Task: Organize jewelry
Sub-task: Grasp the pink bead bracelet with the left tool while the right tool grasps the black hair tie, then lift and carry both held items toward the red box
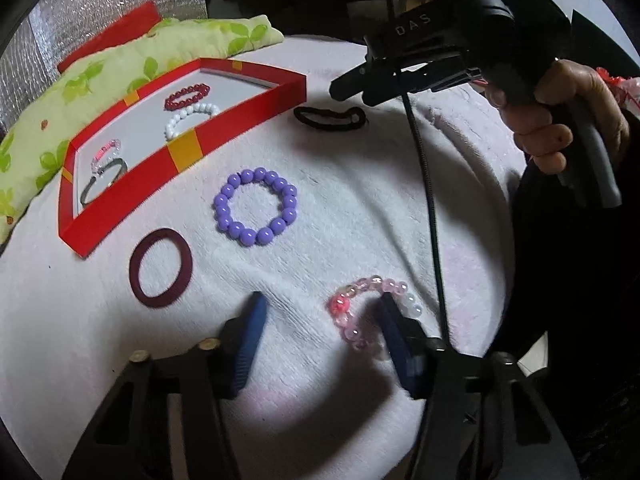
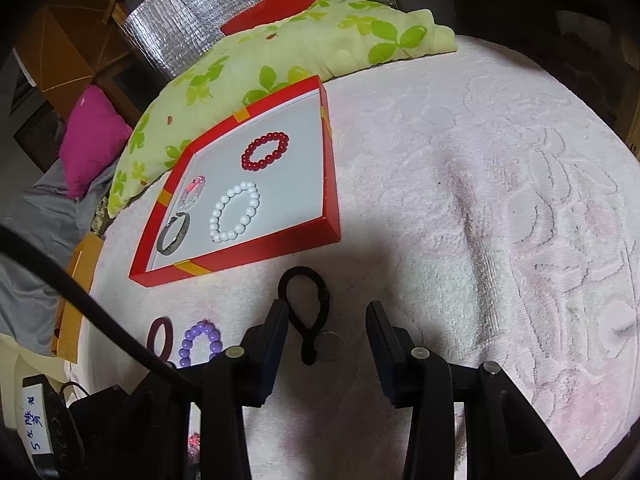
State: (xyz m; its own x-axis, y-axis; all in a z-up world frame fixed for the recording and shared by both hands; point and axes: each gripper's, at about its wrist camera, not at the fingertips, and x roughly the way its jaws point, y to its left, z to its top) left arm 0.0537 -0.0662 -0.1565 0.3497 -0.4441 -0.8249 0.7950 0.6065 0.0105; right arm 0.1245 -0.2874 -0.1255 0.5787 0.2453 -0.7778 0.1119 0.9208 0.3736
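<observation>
A pink and clear bead bracelet (image 1: 360, 304) lies on the pale towel (image 1: 320, 184). My left gripper (image 1: 322, 320) is open low over it: its right finger stands inside the loop and its left finger is well clear. A black hair tie (image 2: 304, 304) lies twisted between the fingers of my open right gripper (image 2: 326, 320), closer to the left one. That gripper (image 1: 348, 88) hovers over the tie (image 1: 328, 118). A purple bead bracelet (image 1: 256, 208) and a maroon ring (image 1: 160, 268) lie loose. The red tray (image 1: 240, 128) holds red (image 2: 265, 151), white (image 2: 236, 212) and pink (image 2: 192, 190) bracelets and a dark band (image 2: 174, 234).
A green leaf-print cushion (image 2: 280, 60) lies behind the tray (image 2: 260, 248), with a magenta pillow (image 2: 92, 136) at the far left. A small round disc (image 2: 330, 346) sits beside the hair tie. A hand (image 1: 560, 120) holds the right gripper, and a black cable (image 1: 428, 200) hangs down.
</observation>
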